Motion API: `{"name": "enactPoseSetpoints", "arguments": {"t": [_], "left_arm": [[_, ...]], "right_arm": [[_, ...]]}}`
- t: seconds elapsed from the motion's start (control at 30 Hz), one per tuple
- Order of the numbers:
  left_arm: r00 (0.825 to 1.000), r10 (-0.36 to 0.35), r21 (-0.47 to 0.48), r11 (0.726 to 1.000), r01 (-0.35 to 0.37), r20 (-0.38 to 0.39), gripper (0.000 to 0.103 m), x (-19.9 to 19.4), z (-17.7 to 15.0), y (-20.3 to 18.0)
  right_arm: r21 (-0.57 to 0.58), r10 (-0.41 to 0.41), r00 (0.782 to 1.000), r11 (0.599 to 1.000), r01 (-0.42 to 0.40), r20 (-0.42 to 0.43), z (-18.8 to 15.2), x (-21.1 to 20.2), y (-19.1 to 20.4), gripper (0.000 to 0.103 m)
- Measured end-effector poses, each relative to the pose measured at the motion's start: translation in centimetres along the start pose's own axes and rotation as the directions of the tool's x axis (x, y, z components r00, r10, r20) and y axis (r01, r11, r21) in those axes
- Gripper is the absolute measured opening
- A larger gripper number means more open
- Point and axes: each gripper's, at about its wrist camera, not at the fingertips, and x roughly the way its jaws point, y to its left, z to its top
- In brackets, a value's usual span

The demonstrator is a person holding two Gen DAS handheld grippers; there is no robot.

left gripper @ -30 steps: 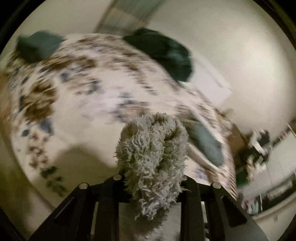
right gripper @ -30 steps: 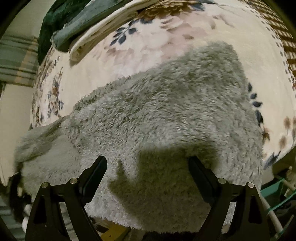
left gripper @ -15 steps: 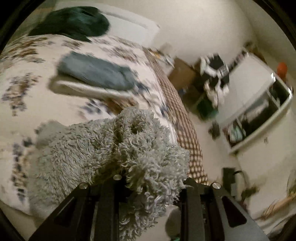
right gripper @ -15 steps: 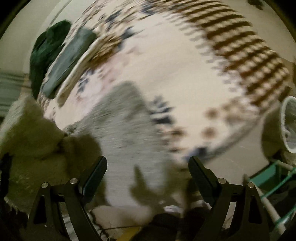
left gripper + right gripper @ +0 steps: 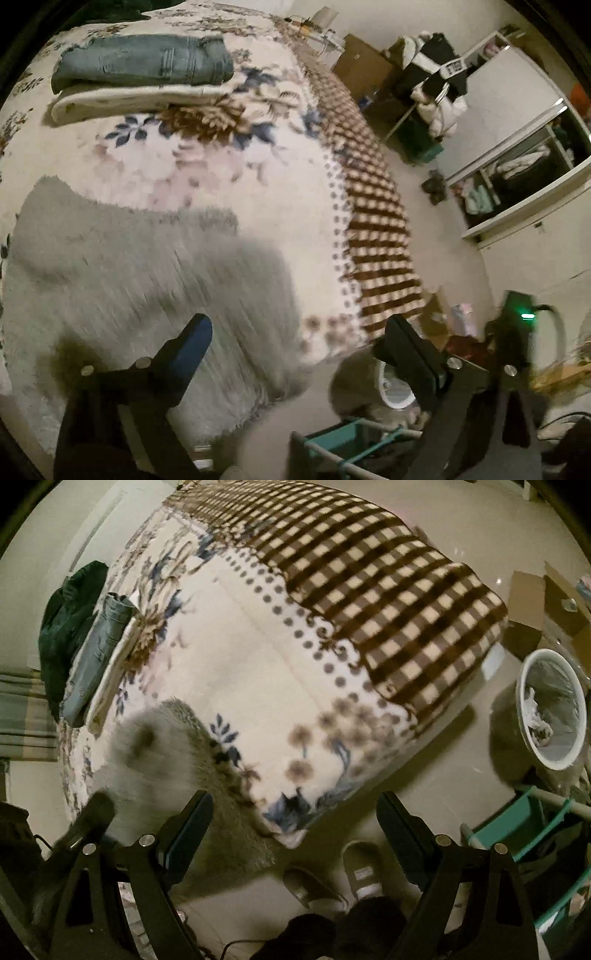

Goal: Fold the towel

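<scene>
Grey shaggy towel (image 5: 140,280) lying, seemingly folded, on floral bedspread (image 5: 229,162), left tongs (image 5: 295,354) released above it, right tongs (image 5: 295,823) spread empty.

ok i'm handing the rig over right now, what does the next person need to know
Left gripper: open, empty, above the near edge of the grey towel.
Right gripper: open, empty, over the near corner of the bed, beside the towel.
Towel: lies on the floral blanket at the near edge of the bed, part hanging over; motion blur hides how tidy the fold is.
Folded jeans on a cream cloth sit further back, clear of the towel.
Done: the towel is laid down and released.
Left: check the fold, then regrasp for another fold if needed.
</scene>
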Motion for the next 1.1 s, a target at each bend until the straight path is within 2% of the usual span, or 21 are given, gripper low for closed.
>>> {"name": "enactPoseSetpoints", "arguments": {"t": [0.1,0.2,0.27,0.33,0.4,0.47,0.5,0.53,0.57,0.6,0.63,0.7,0.77,0.83,0.87,0.93,0.97,1.0,1.03,1.1], "left_arm": [[1.000,-0.004,-0.008,1.000,0.004,0.026,0.096,-2.5,0.9,1.2],[0.992,0.097,-0.064,0.994,-0.092,0.083,0.096,-5.9,1.6,5.4],[0.971,0.218,-0.113,0.972,-0.208,0.092,0.096,-7.5,1.9,9.4],[0.950,0.306,-0.163,0.942,-0.293,0.064,0.096,-8.0,2.2,13.6],[0.935,0.355,-0.203,0.917,-0.342,0.027,0.096,-7.9,2.2,16.5],[0.927,0.376,-0.223,0.903,-0.366,0.000,0.096,-7.3,2.6,18.8],[0.922,0.386,-0.217,0.899,-0.379,-0.011,0.096,-6.9,2.8,19.5],[0.923,0.384,-0.213,0.901,-0.378,-0.016,0.096,-6.7,2.8,19.8],[0.923,0.383,-0.208,0.901,-0.381,-0.032,0.096,-6.1,3.0,20.1],[0.924,0.379,-0.212,0.901,-0.379,-0.042,0.096,-5.8,3.1,20.3],[0.932,0.359,-0.218,0.907,-0.361,-0.047,0.096,-5.5,3.2,20.5],[0.943,0.328,-0.220,0.918,-0.331,-0.050,0.096,-4.4,3.9,20.2],[0.950,0.308,-0.213,0.926,-0.311,-0.048,0.096,-3.6,4.4,19.8],[0.950,0.307,-0.205,0.928,-0.311,-0.050,0.096,-2.6,5.1,19.6],[0.949,0.309,-0.191,0.930,-0.315,-0.061,0.096,-1.5,5.4,19.4],[0.939,0.330,-0.173,0.923,-0.343,-0.100,0.096,0.4,5.8,19.8],[0.938,0.328,-0.175,0.923,-0.344,-0.114,0.096,1.0,5.8,20.0],[0.937,0.327,-0.182,0.921,-0.346,-0.126,0.096,1.4,5.9,20.4],[0.940,0.316,-0.195,0.921,-0.337,-0.132,0.096,1.6,5.9,20.7],[0.947,0.295,-0.212,0.924,-0.317,-0.131,0.097,1.6,5.9,21.2]], "right_arm": [[-0.017,0.071,0.997,0.997,-0.071,-0.003,0.3,0.5,1.3,0.100],[-0.049,0.149,0.988,0.987,-0.150,-0.028,0.9,1.7,3.3,0.100],[-0.082,0.203,0.977,0.975,-0.209,-0.069,1.2,3.2,5.3,0.100],[-0.114,0.245,0.962,0.959,-0.259,-0.121,1.4,5.0,7.5,0.100],[-0.137,0.252,0.956,0.953,-0.272,-0.150,1.4,6.6,9.0,0.100],[-0.159,0.213,0.961,0.957,-0.242,-0.178,1.5,8.6,10.1,0.100],[-0.151,0.190,0.959,0.963,-0.224,-0.210,1.6,9.7,10.4,0.096],[-0.110,0.196,0.950,0.967,-0.228,-0.243,1.7,10.6,10.4,0.081],[-0.077,0.230,0.943,0.964,-0.255,-0.243,1.9,10.7,10.4,0.051],[-0.079,0.223,0.948,0.966,-0.246,-0.225,2.1,10.4,10.7,0.034],[-0.103,0.206,0.959,0.968,-0.229,-0.193,2.3,9.6,11.2,0.032],[-0.112,0.233,0.963,0.962,-0.249,-0.135,2.8,7.8,11.9,0.028],[-0.143,0.251,0.966,0.956,-0.257,-0.062,3.6,5.3,13.2,0.027],[-0.181,0.233,0.972,0.956,-0.230,-0.001,4.5,4.0,14.0,0.027],[-0.197,0.209,0.978,0.959,-0.202,0.014,5.1,4.0,14.0,0.027],[-0.202,0.123,0.992,0.971,-0.125,-0.021,5.8,5.7,13.8,0.029],[-0.193,0.074,0.994,0.977,-0.089,-0.082,6.0,7.2,13.3,0.035],[-0.183,0.050,0.991,0.980,-0.073,-0.126,6.1,8.1,12.9,0.052],[-0.163,0.044,0.987,0.984,-0.069,-0.157,5.7,8.5,12.1,0.059],[-0.103,0.134,0.980,0.983,-0.150,-0.146,4.7,7.7,9.8,0.077]]}}
